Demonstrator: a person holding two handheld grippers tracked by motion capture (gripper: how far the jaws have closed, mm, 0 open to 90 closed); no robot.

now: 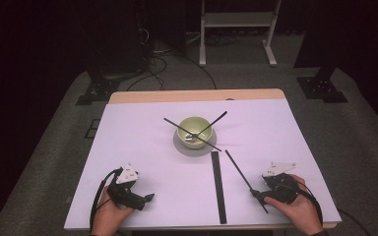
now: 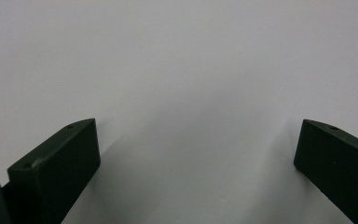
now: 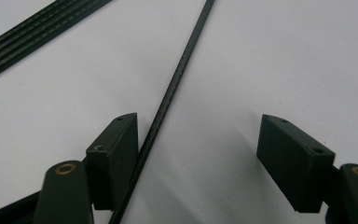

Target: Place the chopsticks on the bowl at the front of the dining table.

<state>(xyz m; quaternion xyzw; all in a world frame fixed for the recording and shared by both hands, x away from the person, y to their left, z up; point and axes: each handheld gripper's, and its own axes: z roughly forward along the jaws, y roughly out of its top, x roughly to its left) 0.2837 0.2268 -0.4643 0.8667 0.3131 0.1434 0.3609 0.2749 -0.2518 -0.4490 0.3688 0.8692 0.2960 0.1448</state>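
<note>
jaws of the right gripper [image 3: 198,158] stand apart around a thin black rod [image 3: 168,100] that hugs one pad, risking a skewed, slipping pinch

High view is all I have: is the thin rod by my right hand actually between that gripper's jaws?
Observer: Yes. In the right gripper view the thin rod runs between the open jaws of the right gripper, close against one jaw, with the other well clear.
Operator: And the other hand, anything between its jaws?
Observer: No. The left gripper stands open over the bare white table.
</note>
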